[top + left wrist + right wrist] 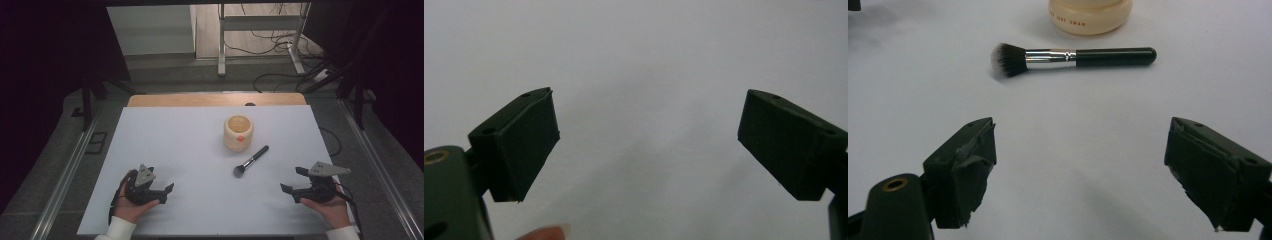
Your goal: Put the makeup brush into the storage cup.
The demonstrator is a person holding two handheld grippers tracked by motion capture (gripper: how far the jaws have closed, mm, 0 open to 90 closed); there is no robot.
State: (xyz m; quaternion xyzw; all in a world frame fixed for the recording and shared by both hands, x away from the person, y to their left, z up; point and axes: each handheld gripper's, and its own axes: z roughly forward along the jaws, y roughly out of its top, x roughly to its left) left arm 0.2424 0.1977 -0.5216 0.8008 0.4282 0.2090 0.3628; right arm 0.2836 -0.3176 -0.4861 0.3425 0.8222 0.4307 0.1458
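Both tongs released and empty, brush (1073, 57) lying crosswise ahead of my right tongs (1078, 170), cup (1091, 16) just beyond: I should pinch the handle mid-length, squarely.

white table top (190, 150), wooden strip along its far edge. on it: cream jar (238, 132) upright (open mouth, orange mark on the side) and a black-handled makeup brush (251, 161) lying flat just beside it, apart.
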